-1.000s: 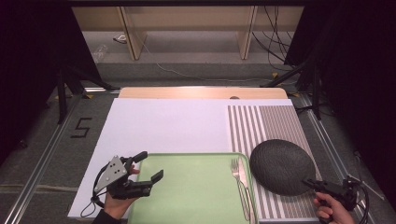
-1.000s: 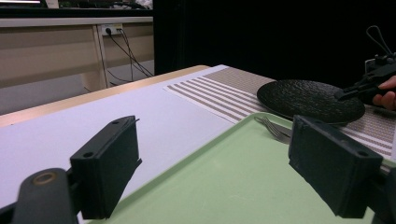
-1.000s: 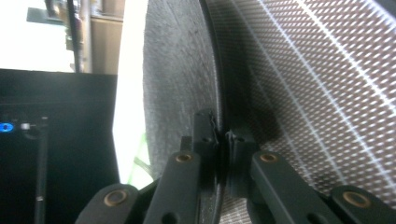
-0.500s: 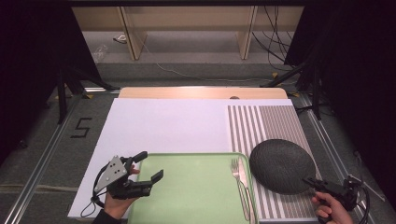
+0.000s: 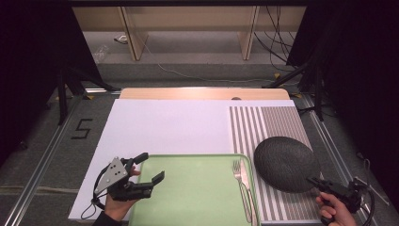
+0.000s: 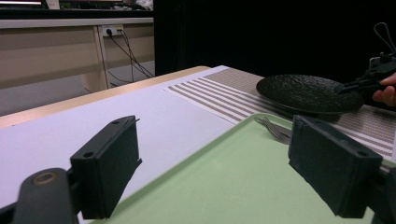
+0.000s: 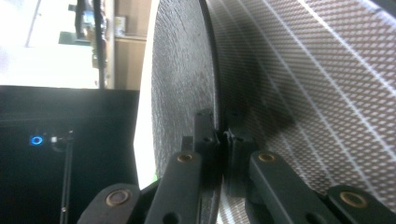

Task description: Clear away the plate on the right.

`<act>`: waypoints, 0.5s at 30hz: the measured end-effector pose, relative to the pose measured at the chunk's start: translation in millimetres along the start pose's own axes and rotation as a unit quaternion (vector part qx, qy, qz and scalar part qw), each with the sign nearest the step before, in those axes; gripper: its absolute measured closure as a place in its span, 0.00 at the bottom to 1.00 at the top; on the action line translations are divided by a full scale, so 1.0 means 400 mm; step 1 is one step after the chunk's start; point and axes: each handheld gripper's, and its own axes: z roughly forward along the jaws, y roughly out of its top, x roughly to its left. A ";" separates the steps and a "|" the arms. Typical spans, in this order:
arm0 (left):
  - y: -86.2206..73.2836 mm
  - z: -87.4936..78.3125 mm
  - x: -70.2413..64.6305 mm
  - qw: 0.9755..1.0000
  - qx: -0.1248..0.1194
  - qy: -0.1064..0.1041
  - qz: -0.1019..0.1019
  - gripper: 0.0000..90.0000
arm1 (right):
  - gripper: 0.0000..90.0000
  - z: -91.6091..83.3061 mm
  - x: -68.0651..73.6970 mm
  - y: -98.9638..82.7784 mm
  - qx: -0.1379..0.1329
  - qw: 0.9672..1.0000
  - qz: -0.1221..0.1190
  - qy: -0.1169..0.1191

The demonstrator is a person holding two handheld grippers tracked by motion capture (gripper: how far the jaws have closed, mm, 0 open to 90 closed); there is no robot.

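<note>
A: Dark room, white table (image 5: pixel 169 127) with a striped placemat (image 5: pixel 270 125) at its right end, green tray (image 5: pixel 197 197) at the near edge.

B: Plate position?

A: Black plate (image 5: pixel 284 162) sat over the placemat, beside the tray. Right gripper (image 5: pixel 314 180) was clamped on its near rim; jaws pinched the edge. Whether it rested or was lifted, unclear.

B: Left gripper?

A: Left gripper (image 5: pixel 153 167) hung open over the tray's left edge, empty. Fork (image 5: pixel 239 176) and knife (image 5: pixel 246 188) lay in the tray, untouched. Judged: plate in hand, cutlery remaining.
</note>
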 end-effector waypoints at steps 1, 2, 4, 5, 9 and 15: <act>0.000 0.000 0.001 1.000 -0.001 0.000 -0.001 0.18 | 0.96 0.000 0.001 -0.001 -0.003 1.000 -0.005 0.004; 0.000 0.000 0.001 1.000 -0.001 0.000 -0.002 0.18 | 0.96 0.000 0.002 -0.002 -0.003 1.000 -0.006 0.009; 0.000 -0.001 0.001 1.000 -0.002 0.000 -0.002 0.18 | 0.96 0.001 0.005 -0.004 0.000 1.000 -0.004 0.013; 0.001 -0.002 0.001 1.000 -0.003 0.000 -0.002 0.18 | 0.96 0.002 0.008 -0.006 -0.001 1.000 -0.009 0.015; 0.000 -0.003 0.003 1.000 -0.003 0.001 -0.002 0.18 | 0.96 0.007 0.015 -0.017 0.006 1.000 -0.011 0.027; 0.000 -0.002 0.002 1.000 -0.003 0.000 -0.003 0.18 | 0.96 0.016 0.032 -0.033 0.013 0.999 -0.015 0.043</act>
